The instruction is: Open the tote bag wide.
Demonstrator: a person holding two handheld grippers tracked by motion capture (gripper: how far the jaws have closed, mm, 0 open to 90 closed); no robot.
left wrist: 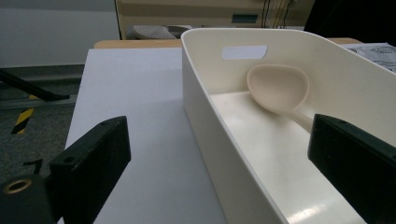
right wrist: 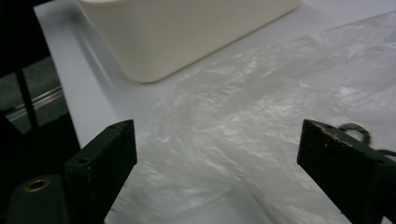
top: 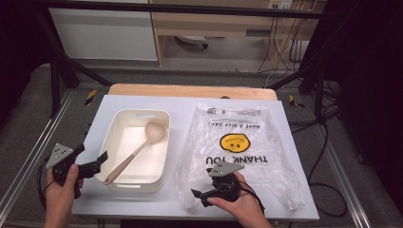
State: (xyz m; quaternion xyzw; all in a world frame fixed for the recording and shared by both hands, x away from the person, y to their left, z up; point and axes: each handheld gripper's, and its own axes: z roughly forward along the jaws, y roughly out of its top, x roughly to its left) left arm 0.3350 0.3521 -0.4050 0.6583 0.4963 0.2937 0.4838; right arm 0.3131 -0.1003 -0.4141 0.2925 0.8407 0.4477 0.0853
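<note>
- Your left gripper (top: 90, 164): one, at the table's near-left edge, just beside the bin's left wall. In the left gripper view its black jaws stand wide apart, the bin wall between them, neither pad pressing on it. Nothing held.
- Table (top: 180, 107): one, smooth white rectangular top, with a strip of bare wood along its far edge.
- Bin (top: 159, 142): one, cream plastic, rectangular with rounded corners, a slot handle cut in the far wall. It sits left of centre.
- Spoon (top: 138, 151): one, pale beige, oval bowl and long straight handle. It lies slantwise inside the bin, bowl toward the far right corner, handle end near the front left.
- Bag (top: 247, 147): one, thin clear crinkled plastic, lying flat right of the bin. It carries a yellow smiley face, "THANK YOU" and "HAVE A NICE DAY!", reading upside down from your side.
- Your right gripper (top: 202, 195): one, over the bag's near-left corner, jaws pointing left. The jaws gape wide above the film and grip nothing.
</note>
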